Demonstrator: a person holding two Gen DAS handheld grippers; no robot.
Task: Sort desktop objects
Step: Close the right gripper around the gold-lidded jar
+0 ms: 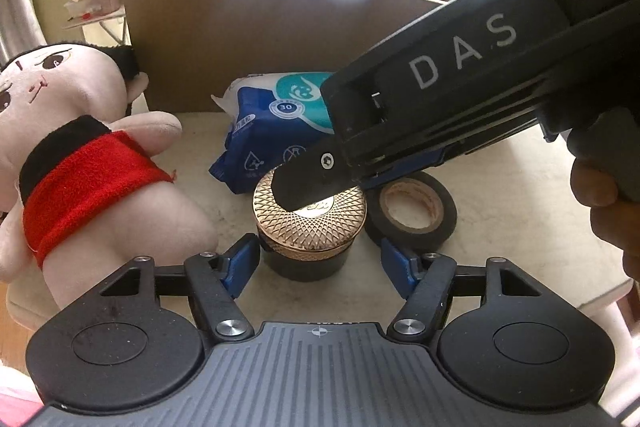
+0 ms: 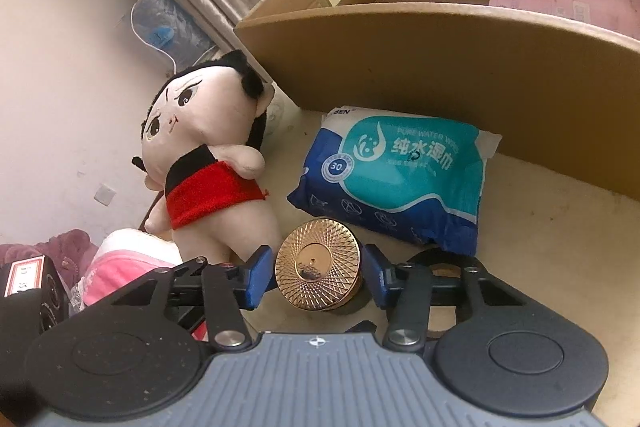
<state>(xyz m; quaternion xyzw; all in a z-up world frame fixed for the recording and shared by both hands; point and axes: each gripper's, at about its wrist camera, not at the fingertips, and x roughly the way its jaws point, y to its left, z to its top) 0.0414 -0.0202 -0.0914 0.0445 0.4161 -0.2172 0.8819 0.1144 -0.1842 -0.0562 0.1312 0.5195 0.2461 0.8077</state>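
Gold metal catches the light: one round jar (image 1: pixel 310 227), dark-bodied with a patterned gold lid (image 2: pixel 318 264), stands near the front of a pale tabletop (image 1: pixel 520 187). Two hand-held grippers meet at it. The left gripper (image 1: pixel 320 259) sits low, its two blue pads on either side of the jar's dark body; the left pad touches it, while a gap shows at the right pad. The right gripper (image 2: pixel 316 275) comes in from the right and above, its two blue pads against the lid's rim, which looks tilted. One roll of black tape (image 1: pixel 412 213) lies just right of the jar. One blue-and-teal pack of wet wipes (image 2: pixel 400 179) lies just beyond it. One plush doll (image 2: pixel 208 163) in a red wrap lies to the left. One open cardboard box (image 2: pixel 440 59) stands at the far side.
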